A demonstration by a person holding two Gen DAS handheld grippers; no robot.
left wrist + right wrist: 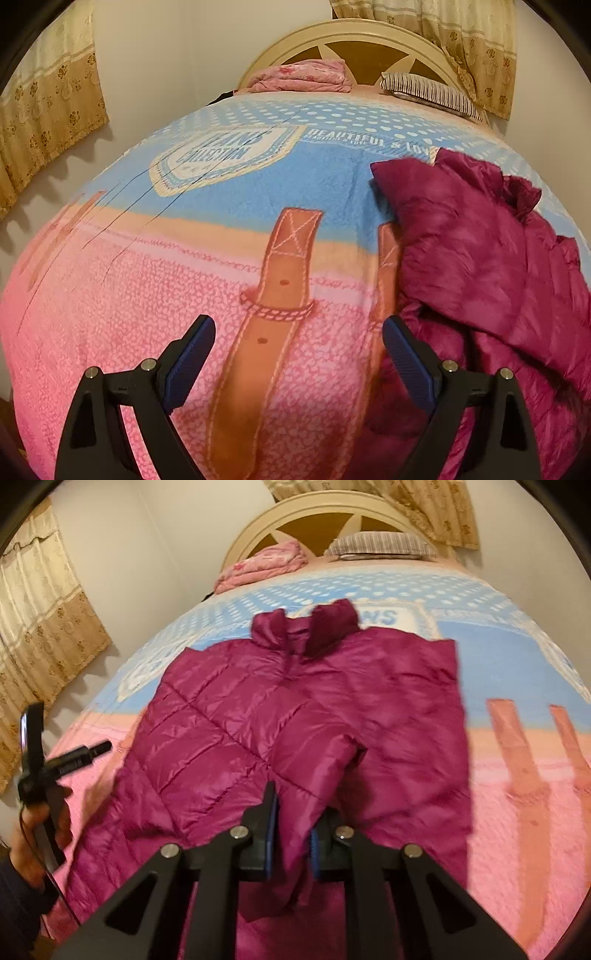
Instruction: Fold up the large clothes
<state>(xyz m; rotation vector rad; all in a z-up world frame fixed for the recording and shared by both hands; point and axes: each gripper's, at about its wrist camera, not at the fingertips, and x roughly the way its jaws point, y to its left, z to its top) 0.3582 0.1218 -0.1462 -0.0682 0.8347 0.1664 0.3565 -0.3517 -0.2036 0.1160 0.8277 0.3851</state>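
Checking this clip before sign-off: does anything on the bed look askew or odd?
The jacket lies skewed across the blanket, with its near part bunched up. The right gripper is shut on a fold of it; the left gripper is open and empty. Nothing looks damaged.

A home bedroom. A bed with a printed pink and blue blanket fills the view, its arched headboard backing a striped pillow. Patterned curtains hang alongside.

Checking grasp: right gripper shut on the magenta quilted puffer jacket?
Shut on it: right gripper pads pinch a fold of the magenta quilted puffer jacket.
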